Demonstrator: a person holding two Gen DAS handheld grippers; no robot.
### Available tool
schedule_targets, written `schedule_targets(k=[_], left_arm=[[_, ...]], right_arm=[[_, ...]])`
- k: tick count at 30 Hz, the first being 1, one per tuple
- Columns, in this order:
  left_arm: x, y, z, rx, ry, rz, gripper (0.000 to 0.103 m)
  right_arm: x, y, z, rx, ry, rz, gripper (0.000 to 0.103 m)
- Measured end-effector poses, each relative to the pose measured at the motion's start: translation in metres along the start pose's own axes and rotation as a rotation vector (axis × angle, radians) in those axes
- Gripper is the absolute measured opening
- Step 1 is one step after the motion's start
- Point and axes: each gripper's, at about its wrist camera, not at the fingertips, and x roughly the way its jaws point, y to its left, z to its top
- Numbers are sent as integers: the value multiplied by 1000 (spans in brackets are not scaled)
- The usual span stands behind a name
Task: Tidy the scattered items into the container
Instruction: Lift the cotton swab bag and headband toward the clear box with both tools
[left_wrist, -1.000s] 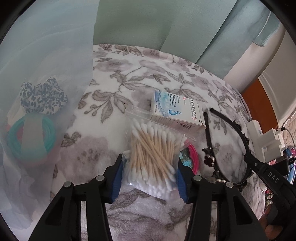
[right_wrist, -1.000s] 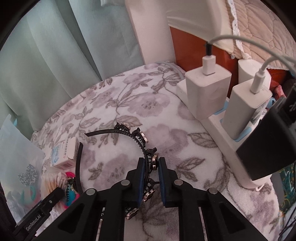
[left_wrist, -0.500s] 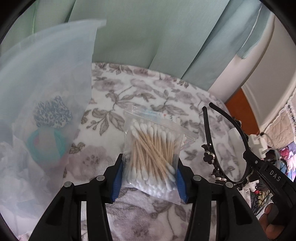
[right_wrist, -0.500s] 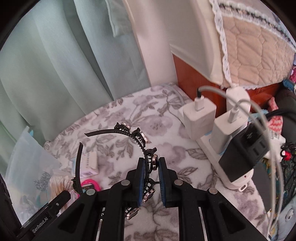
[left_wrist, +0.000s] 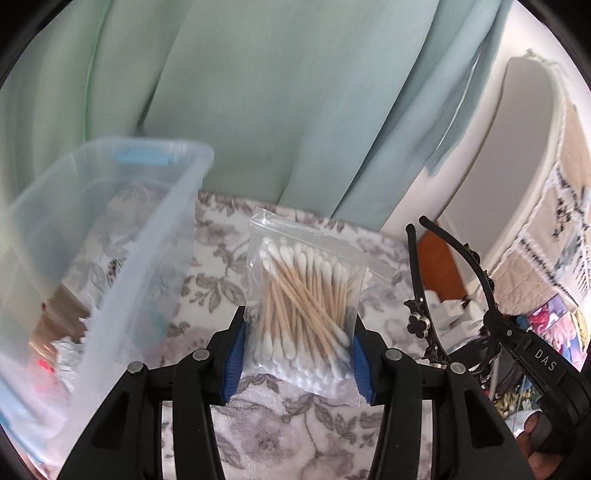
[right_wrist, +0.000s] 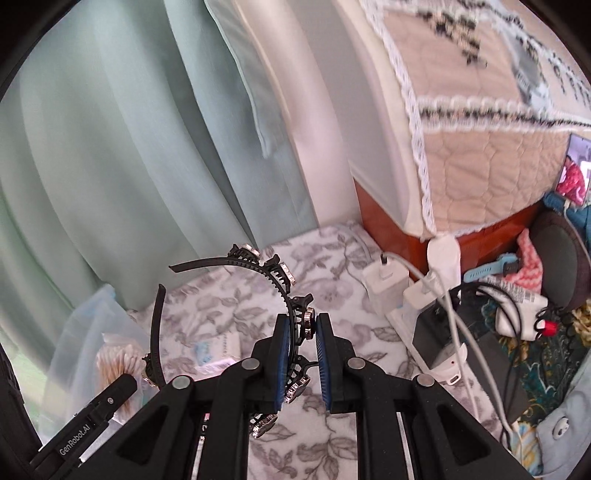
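Note:
My left gripper (left_wrist: 298, 354) is shut on a clear zip bag of cotton swabs (left_wrist: 306, 306), held up above the floral blanket (left_wrist: 207, 291). The translucent plastic container (left_wrist: 122, 236) stands just to its left, with several items blurred inside. My right gripper (right_wrist: 302, 358) is shut on a black headband with jewelled flowers (right_wrist: 273, 273), lifted off the blanket (right_wrist: 332, 295). The headband (left_wrist: 480, 280) also shows at the right of the left wrist view. A small white medicine box (right_wrist: 218, 350) lies on the blanket below. The container (right_wrist: 92, 325) sits at the far left of the right wrist view.
A white power strip with chargers and cables (right_wrist: 413, 302) lies on the right side of the blanket. A quilted cover over wooden furniture (right_wrist: 472, 155) rises behind it. Pale green curtains (left_wrist: 277, 103) hang at the back. A hand (left_wrist: 535, 435) shows at the lower right.
Both grippers have risen from the blanket with the swab bag and the headband. The left gripper has come higher beside the container, whose rim is now in sight.

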Motion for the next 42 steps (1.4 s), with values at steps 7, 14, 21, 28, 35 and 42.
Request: schedule_targets(k=[7,14,21,28,35,42], left_arm=[[-56,-1,11,12,-101,8,51],[-105,9,24,-8,-187,32,51],[-140,0,21,2,-252,24,51],[-160,0,17,-3,-289,6,51],[-178,9,15,-31,-320,-9,51],[-187,26,13,-66,-335,-14,51]], right_arm=[[-49,15,9,-10,-88,52,16],[-89,28,16,-3,-167,114,16],[-128,31,21,-9,-232,147,16],[-153,40,17,-27,-272,164,16],[-176,51,13,-51,-309,179,16],[-193,72,9,-92,-330,216,16]])
